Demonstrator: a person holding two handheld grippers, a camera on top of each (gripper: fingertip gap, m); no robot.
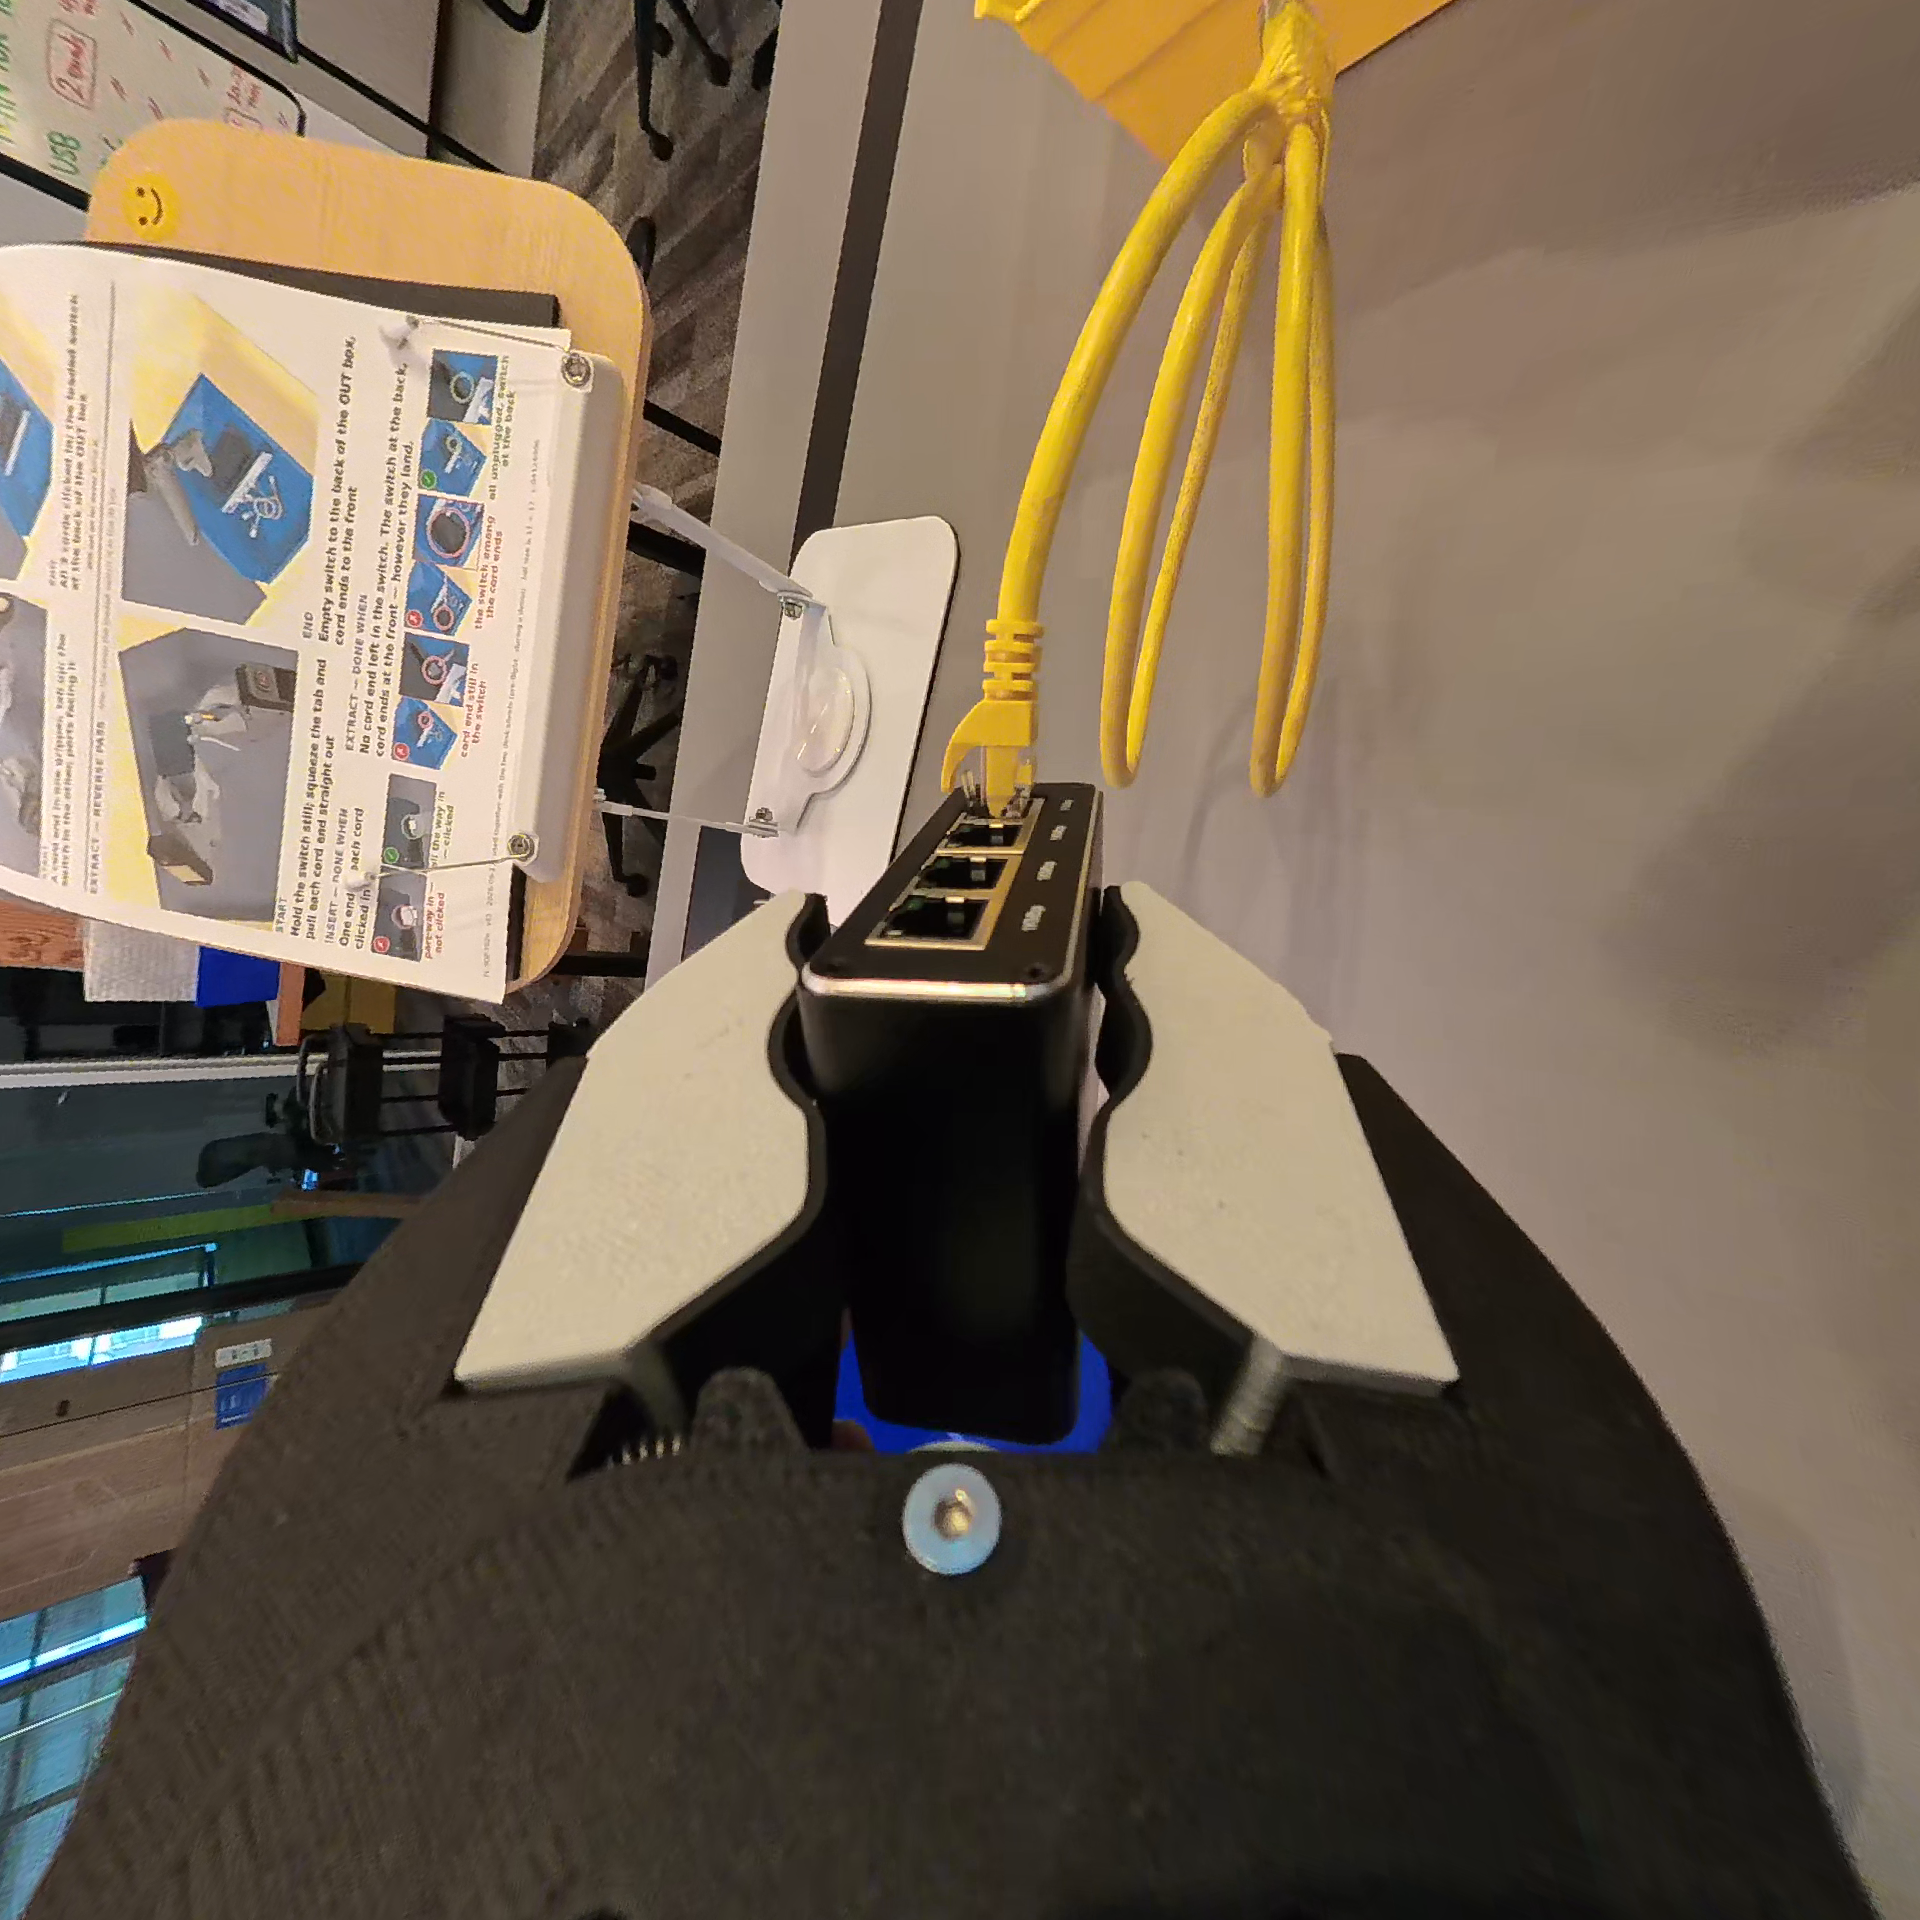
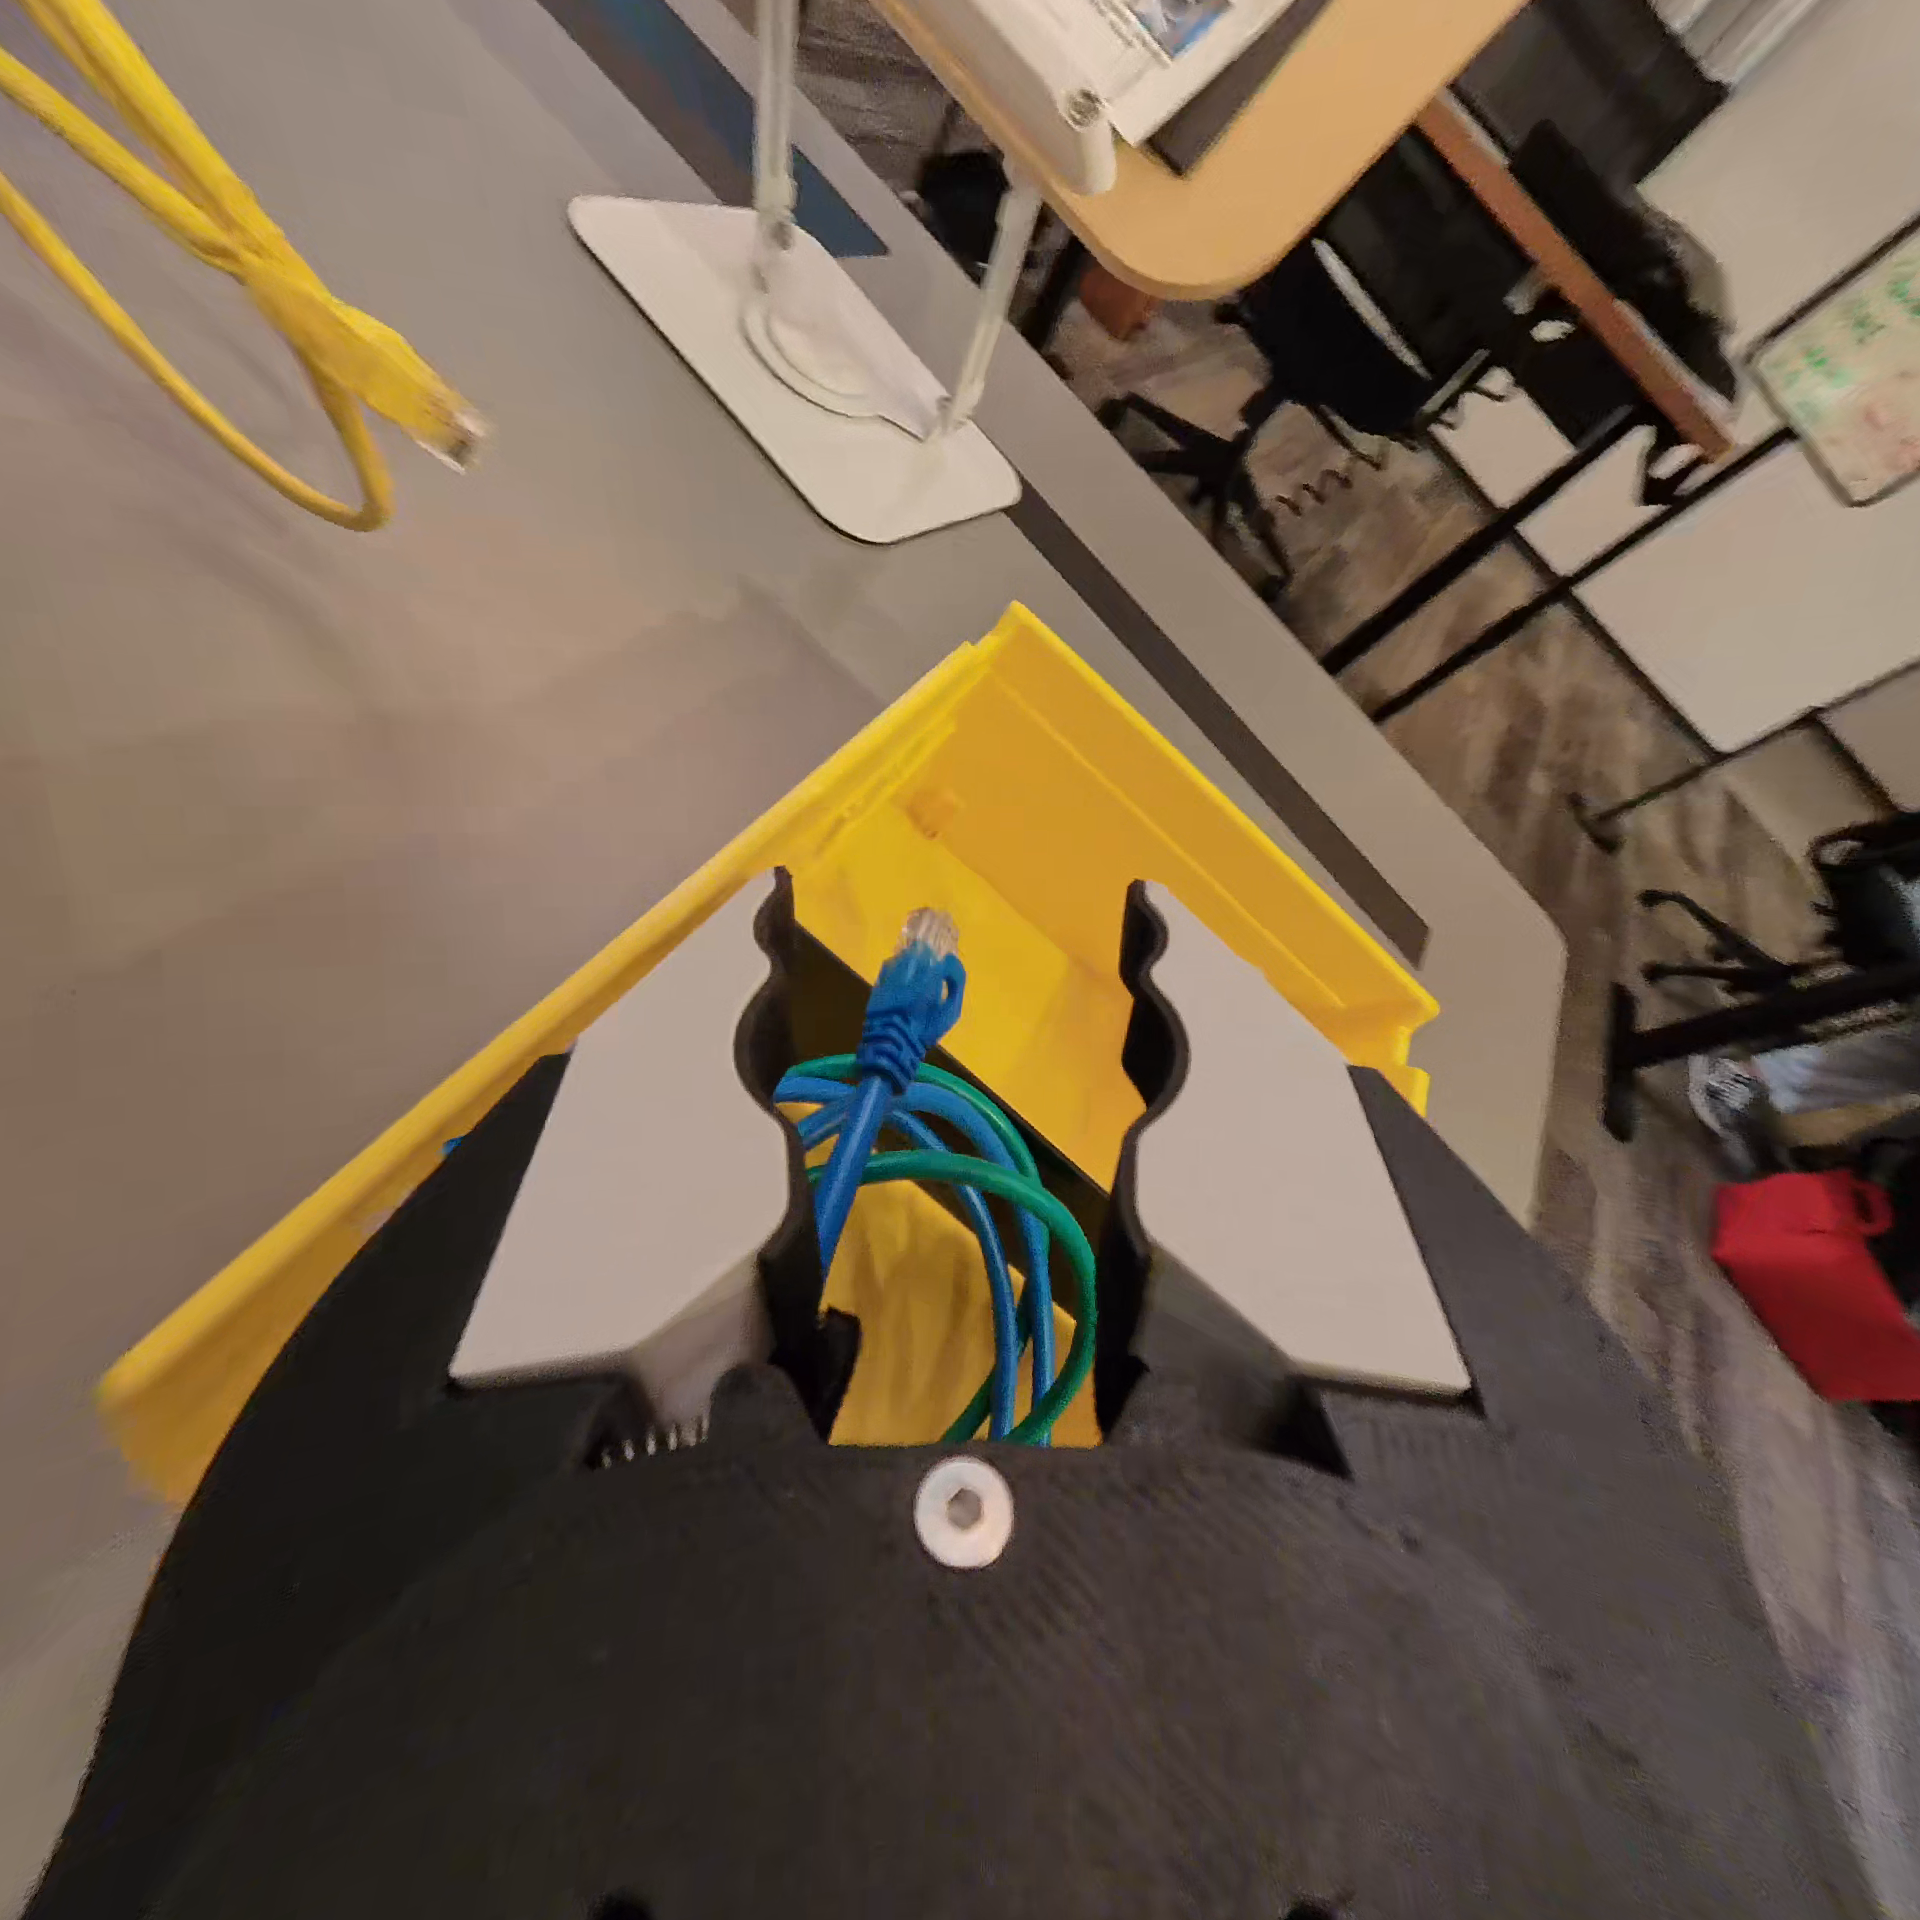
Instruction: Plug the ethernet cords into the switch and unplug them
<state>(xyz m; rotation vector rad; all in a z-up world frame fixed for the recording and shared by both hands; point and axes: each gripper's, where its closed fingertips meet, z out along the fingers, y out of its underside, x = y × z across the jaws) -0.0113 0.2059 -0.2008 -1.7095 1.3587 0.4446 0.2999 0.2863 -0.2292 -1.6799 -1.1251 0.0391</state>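
My left gripper [image 1: 961, 904] is shut on the black switch [image 1: 966, 1091] and holds it by its sides, with the port face up in the view. A yellow cord [image 1: 1070, 416] has its plug [image 1: 997, 727] in the farthest port; the nearer ports are empty. I cannot tell whether the plug is fully seated. The cord's loops hang beside the switch. In the right wrist view the yellow cord's free plug [image 2: 426, 405] hangs at the upper left. My right gripper [image 2: 956, 888] is open above the yellow box [image 2: 1091, 790]. A blue cord [image 2: 914, 987] and a green cord [image 2: 1070, 1247] lie in the box between the jaws, untouched.
A white stand base [image 1: 862, 665] sits on the grey table [image 1: 1558, 727] near its edge and carries an instruction sheet [image 1: 260, 623]. It also shows in the right wrist view [image 2: 831, 364]. The floor beyond the table edge has chairs and a red bag [image 2: 1808, 1278]. About 35 cm separates my left fingertips from my right.
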